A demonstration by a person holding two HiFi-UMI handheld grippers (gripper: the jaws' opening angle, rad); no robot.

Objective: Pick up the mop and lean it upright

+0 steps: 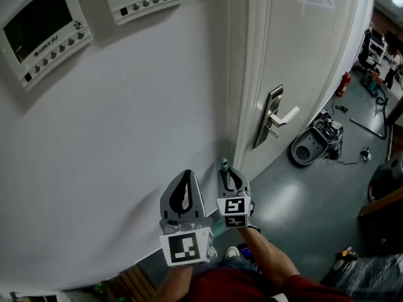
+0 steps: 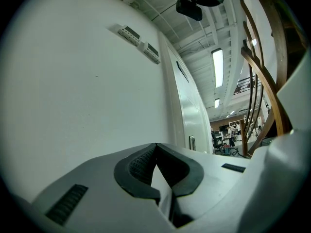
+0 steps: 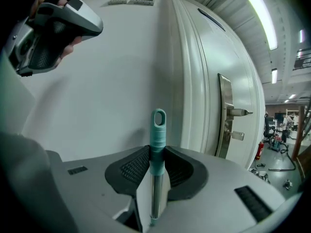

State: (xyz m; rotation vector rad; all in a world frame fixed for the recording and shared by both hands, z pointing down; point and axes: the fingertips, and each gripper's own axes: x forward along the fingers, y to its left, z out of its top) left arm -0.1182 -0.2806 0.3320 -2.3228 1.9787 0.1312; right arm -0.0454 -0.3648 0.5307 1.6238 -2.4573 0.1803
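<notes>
We have the mop (image 3: 158, 130) by the top of its handle. The right tool (image 1: 228, 176) is clamped on the teal grip just below the hanging loop, and the metal shaft runs down between the jaws and out of sight. Its head shows in no view. The left tool (image 1: 183, 180) hangs just beside it with its jaws drawn together and nothing between them.

We judge the step in hand to be setting the handle against the wall (image 1: 126, 137). To do it well, we should bring the teal end into the corner where the wall meets the door frame (image 1: 242, 93), since that ridge should stop it sliding sideways. We should let the handle touch and settle before we loosen the grip. We cannot tell how the foot of the mop stands, so a slow, small release is the safer choice.

The room is tight on one side and free on the other. The door handle (image 1: 280, 119) juts out past the frame, and the control panels (image 1: 44, 27) sit high on the wall, well clear of us. Behind and to the right, the floor (image 1: 296, 194) is open for drawing back, with a grey machine (image 1: 315, 143) by the door (image 1: 315, 55).
</notes>
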